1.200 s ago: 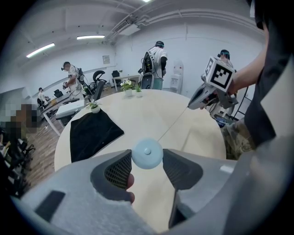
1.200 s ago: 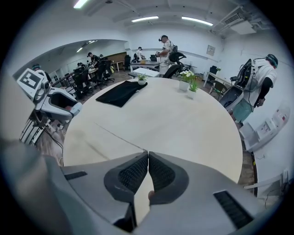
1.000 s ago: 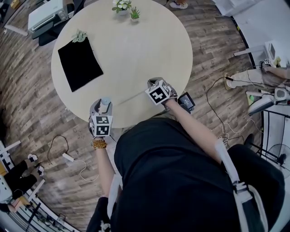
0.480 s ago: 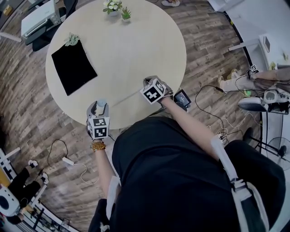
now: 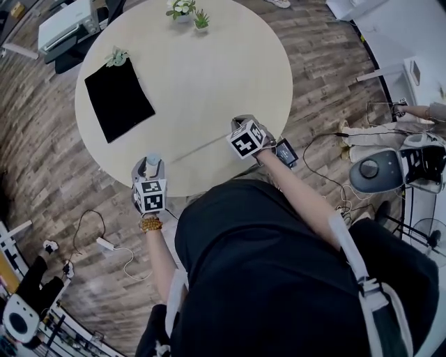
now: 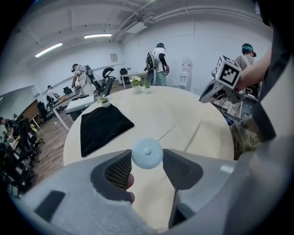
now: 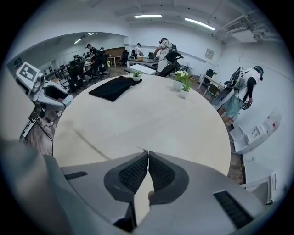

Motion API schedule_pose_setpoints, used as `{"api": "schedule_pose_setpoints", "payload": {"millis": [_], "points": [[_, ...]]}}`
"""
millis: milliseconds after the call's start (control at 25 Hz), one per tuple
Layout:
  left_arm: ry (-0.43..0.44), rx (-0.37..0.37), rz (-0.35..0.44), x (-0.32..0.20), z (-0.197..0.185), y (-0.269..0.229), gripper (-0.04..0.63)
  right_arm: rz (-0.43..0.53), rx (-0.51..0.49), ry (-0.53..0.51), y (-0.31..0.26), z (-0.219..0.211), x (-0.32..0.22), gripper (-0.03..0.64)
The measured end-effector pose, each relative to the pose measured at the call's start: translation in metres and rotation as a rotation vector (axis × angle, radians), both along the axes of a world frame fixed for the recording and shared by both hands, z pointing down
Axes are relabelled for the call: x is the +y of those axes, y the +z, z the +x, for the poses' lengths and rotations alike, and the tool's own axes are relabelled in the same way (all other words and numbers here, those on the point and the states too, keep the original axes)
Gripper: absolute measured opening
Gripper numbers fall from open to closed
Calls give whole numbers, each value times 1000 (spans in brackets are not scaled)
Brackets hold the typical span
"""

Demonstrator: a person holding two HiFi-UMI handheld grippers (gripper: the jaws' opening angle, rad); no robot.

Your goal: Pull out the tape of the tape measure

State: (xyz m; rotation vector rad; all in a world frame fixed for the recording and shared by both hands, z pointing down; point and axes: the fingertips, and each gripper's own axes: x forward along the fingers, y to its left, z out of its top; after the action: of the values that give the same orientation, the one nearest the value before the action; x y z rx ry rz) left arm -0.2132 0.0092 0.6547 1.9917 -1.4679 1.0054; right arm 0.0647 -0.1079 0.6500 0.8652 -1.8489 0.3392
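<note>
Left tongs (image 6: 146,160): in my left hand at the lower left of the head view, over the near edge of the table (image 5: 230,63); the jaws are a narrow way apart, clamped on either side of the tape measure.
Tape measure (image 6: 147,153): a round pale-blue case, held between the left jaws with its flat face and centre button toward the camera.
Right tongs (image 7: 148,153): in my right hand at the middle of the head view, also at the near table edge; the jaws are pressed together at their tips, pinching the end of the tape.
Tape (image 5: 198,148): a thin line drawn out just over the tabletop, running from the case up and rightward to the right jaws.
Black cloth (image 5: 118,97): flat on the table at upper left, well apart from both tongs.
Potted plants (image 5: 189,12): at the far edge of the table, top of the frame.
</note>
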Motion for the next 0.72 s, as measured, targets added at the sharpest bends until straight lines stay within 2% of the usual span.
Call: {"api": "schedule_pose_setpoints", "payload": {"millis": [440,720], "points": [[3,18,12,-1,8,6,222,12,24,-11,2,6,-8,8],[-21,19,-16,-1,8,14,222,38,61,-36,3,9,-12,8]]}}
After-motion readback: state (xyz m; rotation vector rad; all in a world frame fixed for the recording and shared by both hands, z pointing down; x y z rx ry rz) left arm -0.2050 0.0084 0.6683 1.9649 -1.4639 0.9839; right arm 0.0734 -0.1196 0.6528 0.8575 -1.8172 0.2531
